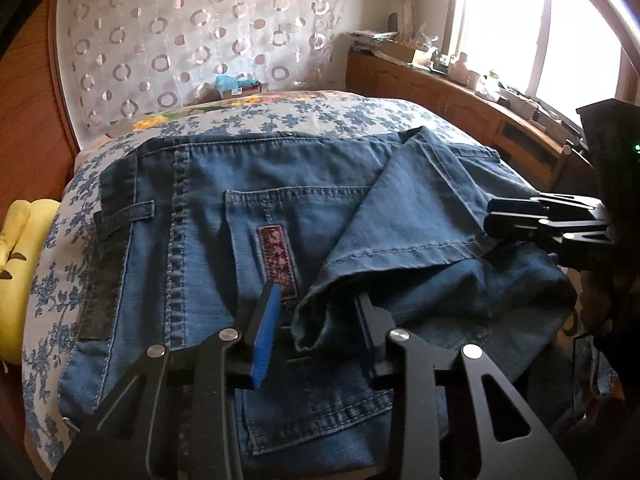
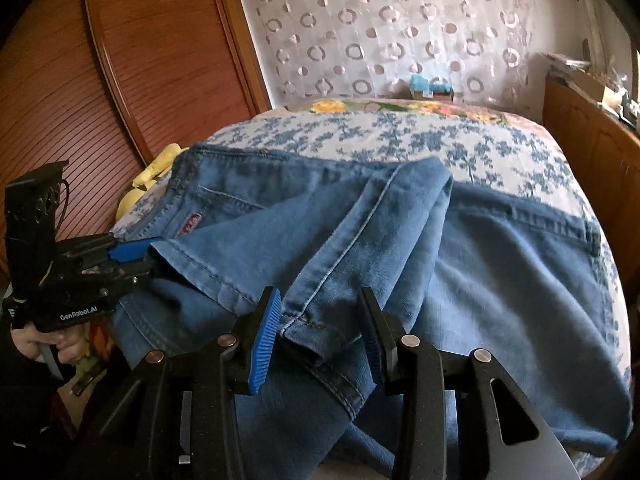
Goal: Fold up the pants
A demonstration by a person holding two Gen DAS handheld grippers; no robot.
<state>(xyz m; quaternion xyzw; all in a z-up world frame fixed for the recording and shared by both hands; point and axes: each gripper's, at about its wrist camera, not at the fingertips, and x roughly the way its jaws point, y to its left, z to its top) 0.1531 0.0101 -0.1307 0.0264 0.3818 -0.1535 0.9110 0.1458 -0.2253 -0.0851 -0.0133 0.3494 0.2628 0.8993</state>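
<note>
The near end of the jeans (image 2: 500, 300) is being cut off by the lower picture edge and covered by the right gripper (image 2: 320, 332) frame. In the left wrist view, the hem corner is being hidden between the left gripper (image 1: 316, 320) fingers. Items on the window ledge (image 1: 460, 76) are being washed out by glare.

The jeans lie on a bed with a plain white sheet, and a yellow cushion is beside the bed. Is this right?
Not quite. The sheet is not plain: it is white with blue flowers, as both wrist views show. The jeans do lie on it, and the yellow cushion is beside the bed.
</note>
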